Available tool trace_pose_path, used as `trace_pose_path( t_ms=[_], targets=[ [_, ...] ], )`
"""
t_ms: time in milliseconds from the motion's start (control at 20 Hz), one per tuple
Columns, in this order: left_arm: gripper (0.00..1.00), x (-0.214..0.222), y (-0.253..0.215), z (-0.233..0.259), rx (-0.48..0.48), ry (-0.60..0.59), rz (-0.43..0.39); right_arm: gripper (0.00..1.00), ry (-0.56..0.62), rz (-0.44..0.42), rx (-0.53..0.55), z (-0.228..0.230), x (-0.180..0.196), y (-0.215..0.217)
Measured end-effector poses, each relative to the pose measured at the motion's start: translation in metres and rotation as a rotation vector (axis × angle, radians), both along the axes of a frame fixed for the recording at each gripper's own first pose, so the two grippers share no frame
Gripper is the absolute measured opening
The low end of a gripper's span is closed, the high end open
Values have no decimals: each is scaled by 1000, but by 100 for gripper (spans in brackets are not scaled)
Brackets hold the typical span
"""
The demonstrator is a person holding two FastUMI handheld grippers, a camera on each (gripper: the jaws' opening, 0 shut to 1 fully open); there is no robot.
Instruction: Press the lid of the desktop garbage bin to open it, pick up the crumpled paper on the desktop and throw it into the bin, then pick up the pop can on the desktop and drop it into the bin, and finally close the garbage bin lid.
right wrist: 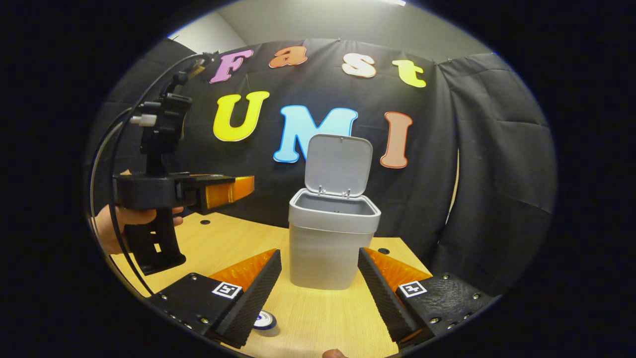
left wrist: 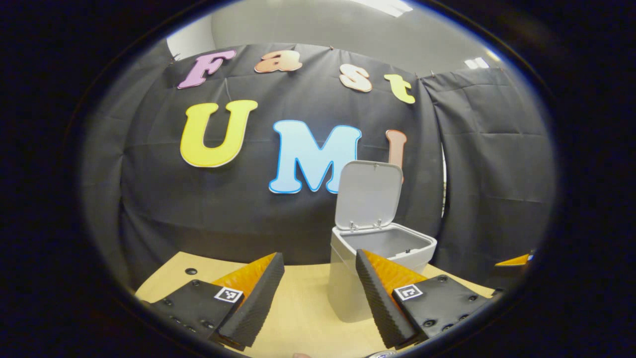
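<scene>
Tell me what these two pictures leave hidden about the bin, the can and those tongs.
- Bin inside: in the right gripper view its front wall hides the bottom, so its contents cannot be told.
- Pop can: just its top shows, behind a finger of the right tongs.
- Left tongs, seen side-on in the right gripper view at: the opening is unreadable there; the left gripper view shows them open.
- Crumpled paper: whereabouts cannot be told.
</scene>
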State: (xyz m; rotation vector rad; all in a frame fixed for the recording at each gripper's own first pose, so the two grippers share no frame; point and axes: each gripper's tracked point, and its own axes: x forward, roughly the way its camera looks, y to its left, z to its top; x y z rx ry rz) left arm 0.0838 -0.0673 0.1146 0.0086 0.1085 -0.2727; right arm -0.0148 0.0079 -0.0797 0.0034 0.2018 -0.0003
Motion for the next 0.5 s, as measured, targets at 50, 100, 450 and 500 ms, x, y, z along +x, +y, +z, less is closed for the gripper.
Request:
trace_pose_path(
  t_ms=[50,100,450,500],
  targets=[
    [95,-5,7,1,-5,2,13,99,16,21,11,-6,0,7],
    [95,-10,15,2,-10,0,27,99,33,42,24,-11,2,13],
    [95,-37,60,8,-28,2,121,99,196,182,84,-54,3,60],
    [95,-40,65,10,-27,0,131,99,219,198,93,-60,3,65]
  ],
)
